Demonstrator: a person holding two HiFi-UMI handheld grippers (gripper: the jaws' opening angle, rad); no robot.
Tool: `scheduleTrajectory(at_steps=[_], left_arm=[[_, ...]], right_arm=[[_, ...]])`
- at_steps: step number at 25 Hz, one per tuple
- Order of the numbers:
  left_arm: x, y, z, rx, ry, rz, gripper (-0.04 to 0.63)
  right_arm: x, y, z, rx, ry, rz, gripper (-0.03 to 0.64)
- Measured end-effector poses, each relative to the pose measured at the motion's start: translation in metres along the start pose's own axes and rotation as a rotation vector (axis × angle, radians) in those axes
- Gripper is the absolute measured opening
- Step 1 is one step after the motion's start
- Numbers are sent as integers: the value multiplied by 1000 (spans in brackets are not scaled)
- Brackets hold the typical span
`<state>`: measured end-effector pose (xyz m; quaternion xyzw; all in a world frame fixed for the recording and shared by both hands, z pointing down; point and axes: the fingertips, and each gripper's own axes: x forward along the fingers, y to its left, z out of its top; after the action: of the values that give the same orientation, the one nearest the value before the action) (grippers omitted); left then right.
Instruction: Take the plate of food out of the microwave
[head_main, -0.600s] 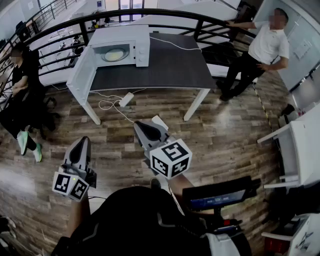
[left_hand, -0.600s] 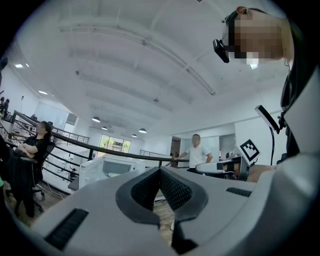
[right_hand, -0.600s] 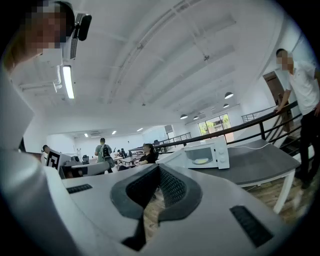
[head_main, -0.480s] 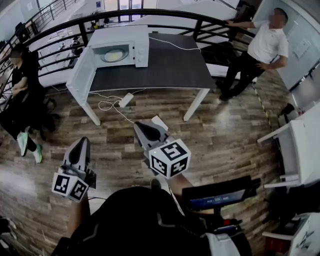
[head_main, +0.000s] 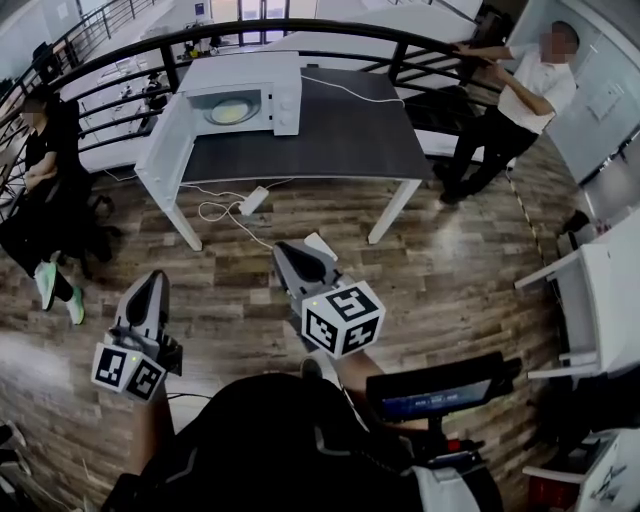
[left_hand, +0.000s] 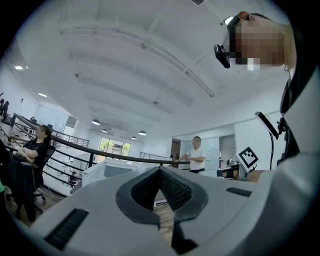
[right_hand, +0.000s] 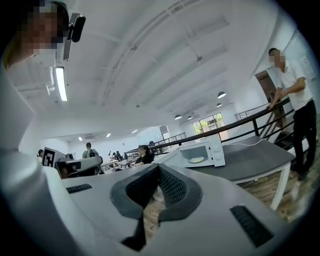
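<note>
Wood-plank floor (head_main: 450, 270) filled the near and middle ground, bounded on the far side by a curved black railing (head_main: 330, 28). A table (head_main: 340, 130) with a dark top and white legs stood just in front of the railing. One person (head_main: 40, 170) in dark clothes sat at far left; another person (head_main: 515, 110) in a white shirt leaned on the railing at far right.

A white microwave (head_main: 285, 85) sat on the far-left corner of the table top, with its door swung open to the left. A white cable (head_main: 350, 88) ran from it across the far part of the top.

Both tools were held near the wearer, well apart from the table, and both pointed toward it. The left gripper (head_main: 155, 280) was at near left and the right gripper (head_main: 292, 252) was nearer the centre, each with its marker cube at the near end. In the left gripper view the left gripper (left_hand: 160, 172) had its ribbed pads together at the tips with nothing between them. In the right gripper view the right gripper (right_hand: 159, 169) was likewise pinched closed and empty.

The plate of food (head_main: 228, 112) lay inside the microwave cavity, pale yellow, untouched by either tool. A white power strip (head_main: 252, 198) lay on the floor under the table, beside a loop of white cord.
</note>
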<state>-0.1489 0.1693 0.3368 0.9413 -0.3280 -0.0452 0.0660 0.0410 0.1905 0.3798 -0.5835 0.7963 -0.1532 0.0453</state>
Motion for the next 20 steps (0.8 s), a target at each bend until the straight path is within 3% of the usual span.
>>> scheduleTrajectory(at_steps=[20], left_arm=[[-5, -1, -8, -13, 12, -70, 5]], right_arm=[[8, 15, -2, -47, -5, -23, 2]])
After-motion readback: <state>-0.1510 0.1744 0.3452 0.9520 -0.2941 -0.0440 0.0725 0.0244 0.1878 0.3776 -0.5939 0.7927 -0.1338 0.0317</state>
